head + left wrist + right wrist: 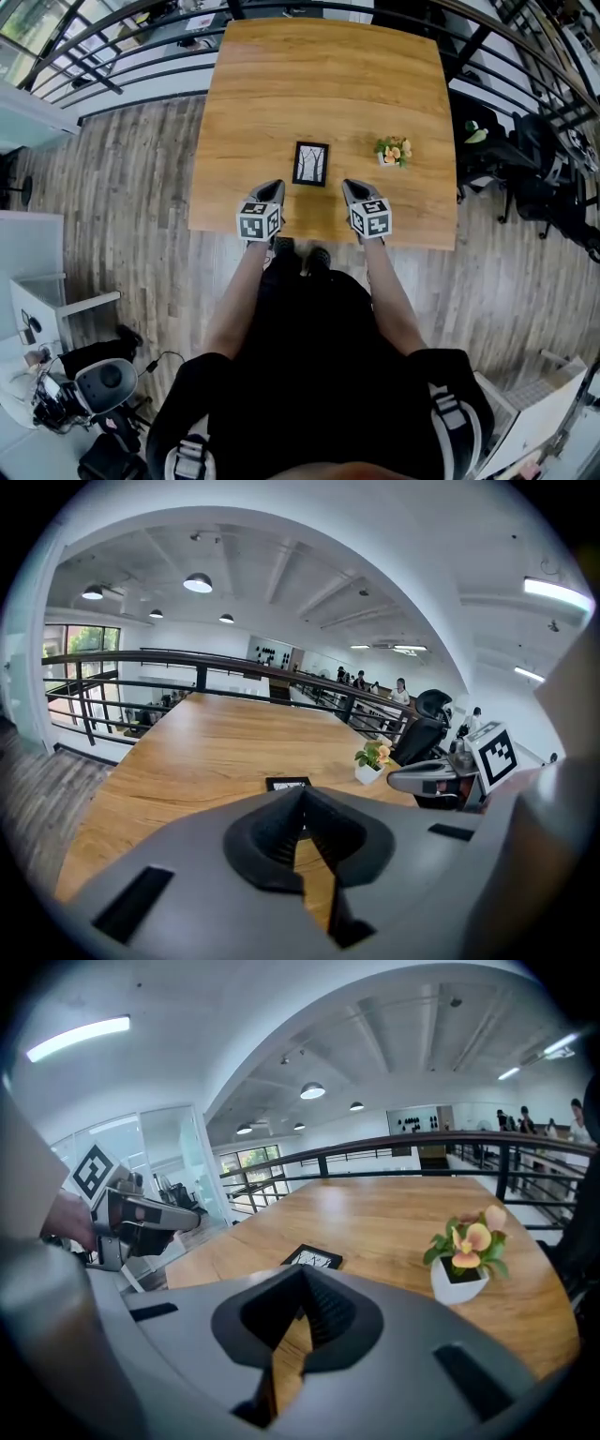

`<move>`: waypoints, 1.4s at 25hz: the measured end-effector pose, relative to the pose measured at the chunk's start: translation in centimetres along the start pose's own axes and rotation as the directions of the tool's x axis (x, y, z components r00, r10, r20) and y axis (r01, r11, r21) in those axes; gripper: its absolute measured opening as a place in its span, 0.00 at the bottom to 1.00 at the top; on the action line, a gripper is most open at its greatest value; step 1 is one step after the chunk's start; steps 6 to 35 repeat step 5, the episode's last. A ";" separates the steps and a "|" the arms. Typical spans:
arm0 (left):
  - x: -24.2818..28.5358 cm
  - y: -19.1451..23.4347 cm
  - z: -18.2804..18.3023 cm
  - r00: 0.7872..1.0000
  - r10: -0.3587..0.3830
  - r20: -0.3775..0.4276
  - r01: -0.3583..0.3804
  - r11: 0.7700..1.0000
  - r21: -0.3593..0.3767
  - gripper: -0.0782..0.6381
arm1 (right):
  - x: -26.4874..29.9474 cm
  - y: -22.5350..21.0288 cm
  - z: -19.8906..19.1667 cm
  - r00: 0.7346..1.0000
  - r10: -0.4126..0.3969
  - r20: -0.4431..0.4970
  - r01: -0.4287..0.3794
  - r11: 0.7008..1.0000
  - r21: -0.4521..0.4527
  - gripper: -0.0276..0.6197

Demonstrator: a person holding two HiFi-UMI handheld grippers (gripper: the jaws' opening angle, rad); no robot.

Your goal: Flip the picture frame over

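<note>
Presently the left gripper (273, 186) and right gripper (350, 186) are both clenched on nothing. One picture frame (310, 163) lies picture-up on the counter (281, 94) between their tips, untouched, near one potted plant (394, 151).

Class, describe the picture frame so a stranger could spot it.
On the wooden table, look near the middle of the near edge. The picture frame lies flat there, left of a potted plant. Only it is a black-rimmed rectangle holding a black-and-white picture.
</note>
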State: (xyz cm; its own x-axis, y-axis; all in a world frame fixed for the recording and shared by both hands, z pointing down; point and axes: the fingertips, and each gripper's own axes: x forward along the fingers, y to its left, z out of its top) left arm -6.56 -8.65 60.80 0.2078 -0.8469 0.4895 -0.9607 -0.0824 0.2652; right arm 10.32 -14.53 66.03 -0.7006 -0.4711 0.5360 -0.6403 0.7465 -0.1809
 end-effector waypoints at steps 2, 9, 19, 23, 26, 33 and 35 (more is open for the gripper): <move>-0.3 0.4 0.2 1.000 0.017 0.006 -0.017 1.000 0.000 0.14 | 0.0 -0.3 0.5 1.000 -0.005 0.014 0.005 1.000 0.005 0.05; -0.6 0.9 0.3 0.999 0.036 0.009 -0.036 0.999 0.001 0.14 | 0.1 -0.6 1.2 0.999 -0.013 0.031 0.013 1.000 0.006 0.05; -0.6 0.9 0.3 0.999 0.036 0.009 -0.036 0.999 0.001 0.14 | 0.1 -0.6 1.2 0.999 -0.013 0.031 0.013 1.000 0.006 0.05; -0.6 0.9 0.3 0.999 0.036 0.009 -0.036 0.999 0.001 0.14 | 0.1 -0.6 1.2 0.999 -0.013 0.031 0.013 1.000 0.006 0.05; -0.6 0.9 0.3 0.999 0.036 0.009 -0.036 0.999 0.001 0.14 | 0.1 -0.6 1.2 0.999 -0.013 0.031 0.013 1.000 0.006 0.05; -0.6 0.9 0.3 0.999 0.036 0.009 -0.036 0.999 0.001 0.14 | 0.1 -0.6 1.2 0.999 -0.013 0.031 0.013 1.000 0.006 0.05; -0.6 0.9 0.3 0.999 0.036 0.009 -0.036 0.999 0.001 0.14 | 0.1 -0.6 1.2 0.999 -0.013 0.031 0.013 1.000 0.006 0.05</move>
